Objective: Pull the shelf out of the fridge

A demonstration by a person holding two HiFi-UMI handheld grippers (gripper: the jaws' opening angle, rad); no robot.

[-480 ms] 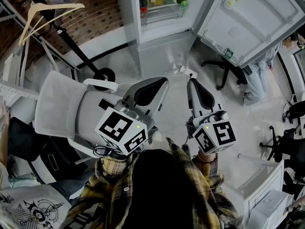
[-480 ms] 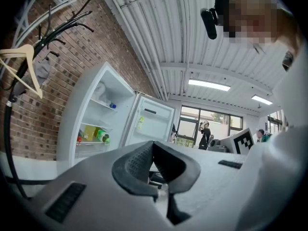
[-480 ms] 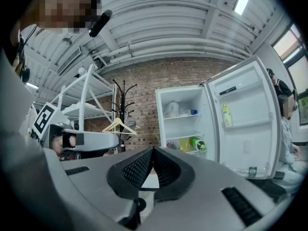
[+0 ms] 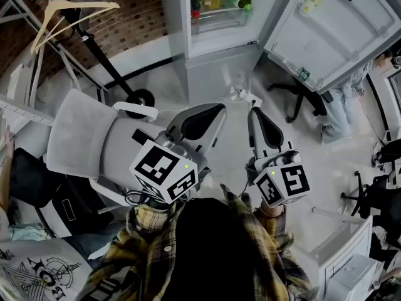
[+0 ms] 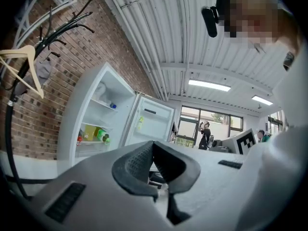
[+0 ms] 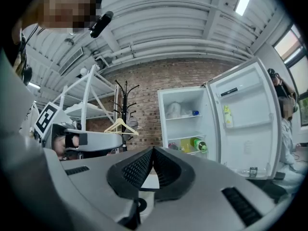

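Observation:
The white fridge (image 4: pixel 216 24) stands open at the top of the head view, its door (image 4: pixel 332 24) swung out to the right. A clear shelf (image 4: pixel 219 8) inside carries a yellow carton and a green bottle. The left gripper (image 4: pixel 220 108) and the right gripper (image 4: pixel 253 110) are held side by side above the floor, well short of the fridge, both shut with nothing between the jaws. The left gripper view has the fridge (image 5: pixel 96 124) far off, left of the closed left gripper (image 5: pixel 153 144). In the right gripper view the shelf (image 6: pixel 185 150) lies beyond the shut right gripper (image 6: pixel 153 149).
A white mesh office chair (image 4: pixel 88 143) stands close on the left. A black coat rack with a wooden hanger (image 4: pixel 66 11) is by the brick wall. A black office chair (image 4: pixel 301 96) sits under the fridge door. A power strip (image 4: pixel 243 95) lies on the floor ahead. A white cabinet (image 4: pixel 351 256) is lower right.
The whole scene has slid slightly right and down in the head view, so the fridge sits a touch nearer. Both grippers stay shut and side by side.

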